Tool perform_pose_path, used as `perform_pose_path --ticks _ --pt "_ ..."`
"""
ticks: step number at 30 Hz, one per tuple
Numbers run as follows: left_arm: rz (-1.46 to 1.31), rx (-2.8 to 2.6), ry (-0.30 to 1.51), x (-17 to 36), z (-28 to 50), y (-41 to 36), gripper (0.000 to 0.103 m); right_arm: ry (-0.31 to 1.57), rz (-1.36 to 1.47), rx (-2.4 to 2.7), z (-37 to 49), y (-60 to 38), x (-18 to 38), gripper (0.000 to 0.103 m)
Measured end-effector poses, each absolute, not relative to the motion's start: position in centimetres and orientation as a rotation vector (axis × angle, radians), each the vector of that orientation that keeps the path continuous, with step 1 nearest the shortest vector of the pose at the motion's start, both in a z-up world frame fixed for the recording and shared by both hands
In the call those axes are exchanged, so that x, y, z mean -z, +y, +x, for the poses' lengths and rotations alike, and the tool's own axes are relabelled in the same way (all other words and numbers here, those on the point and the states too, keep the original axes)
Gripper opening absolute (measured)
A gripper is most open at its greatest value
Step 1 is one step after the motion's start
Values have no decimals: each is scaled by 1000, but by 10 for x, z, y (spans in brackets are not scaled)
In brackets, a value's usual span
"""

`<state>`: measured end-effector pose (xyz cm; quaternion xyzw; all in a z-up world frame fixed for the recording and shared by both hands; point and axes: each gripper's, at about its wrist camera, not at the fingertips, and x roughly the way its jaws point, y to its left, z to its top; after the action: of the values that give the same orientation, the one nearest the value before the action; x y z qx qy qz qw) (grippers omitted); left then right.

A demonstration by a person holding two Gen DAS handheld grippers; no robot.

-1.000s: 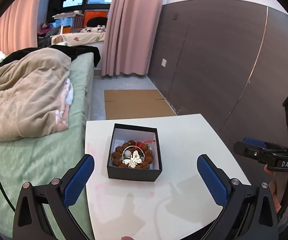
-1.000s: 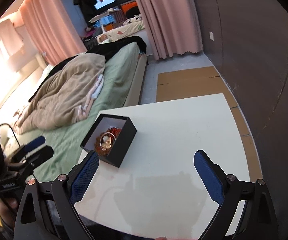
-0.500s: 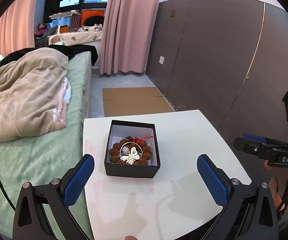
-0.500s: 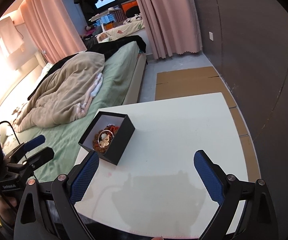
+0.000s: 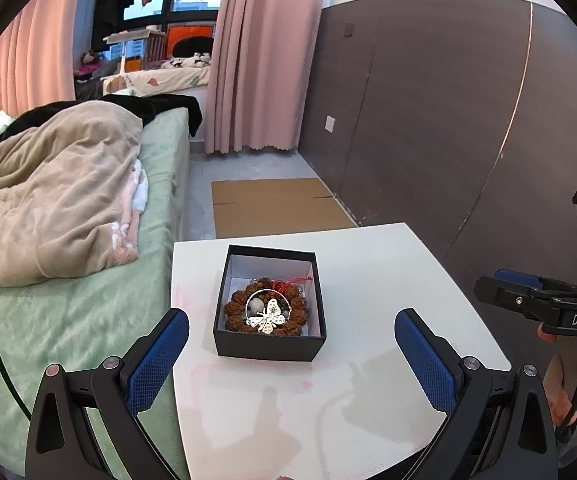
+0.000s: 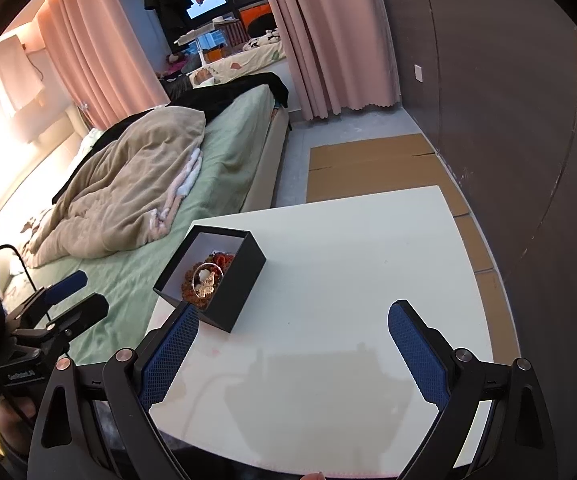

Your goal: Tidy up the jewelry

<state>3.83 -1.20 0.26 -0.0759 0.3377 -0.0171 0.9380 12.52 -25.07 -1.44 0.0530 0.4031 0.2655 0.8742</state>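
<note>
Bed (image 5: pixel 88 288): green sheet, beige quilt heaped on it, running along the far-left side of the box's counter.

Counter (image 5: pixel 368 280): white top, faint pink smears on the near side of the box. No jewelry seen loose on it in either view.

Box (image 5: pixel 269 350): black, open-topped, pale lining, no lid in sight. It sits on the counter toward the bed edge, flat and upright.

Left gripper (image 5: pixel 290 344): hovers on the near side of the box, pointed almost straight at it. Jaws spread wide, wider than the box; nothing between the blue pads.

Right gripper (image 6: pixel 292 342): hovers to the right of the box, over bare counter. Jaws equally wide, holding nothing. Its left pad overlaps the box's near corner in the right wrist view; contact cannot be told.

Jewelry, all inside the box: brown bead bracelet (image 5: pixel 236 300) curled in a ring with a red cord (image 5: pixel 294 280) at its far side; a thin silver ring-shaped piece (image 5: pixel 266 291) and a pale butterfly pendant (image 5: pixel 268 317) lying on top of it; a small pale stone (image 5: pixel 255 305) beside the pendant.

Judgement: this fits pieces just gathered into the box, or a full box waiting to be sorted out. The pictures do not settle which, so no next move is named. Any reach into the box would call for narrower jaws and a descent from above, clear of the walls.
</note>
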Motion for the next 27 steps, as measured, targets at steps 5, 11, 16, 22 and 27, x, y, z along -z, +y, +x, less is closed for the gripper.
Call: perform_pose_path --ticks 5,11,16,22,27 --pt "-165 12 685 -3 40 -9 102 847 105 -551 126 -251 16 96" --pt "-163 8 685 -2 40 -7 102 850 105 -544 127 -254 17 96" --pt "-148 -2 668 -6 38 -7 102 850 106 -545 128 -255 17 96" --pt "-137 -4 669 -5 37 -10 102 853 104 -543 129 -258 18 96" --pt "-139 4 667 -5 36 -12 102 851 105 -541 129 -258 18 96"
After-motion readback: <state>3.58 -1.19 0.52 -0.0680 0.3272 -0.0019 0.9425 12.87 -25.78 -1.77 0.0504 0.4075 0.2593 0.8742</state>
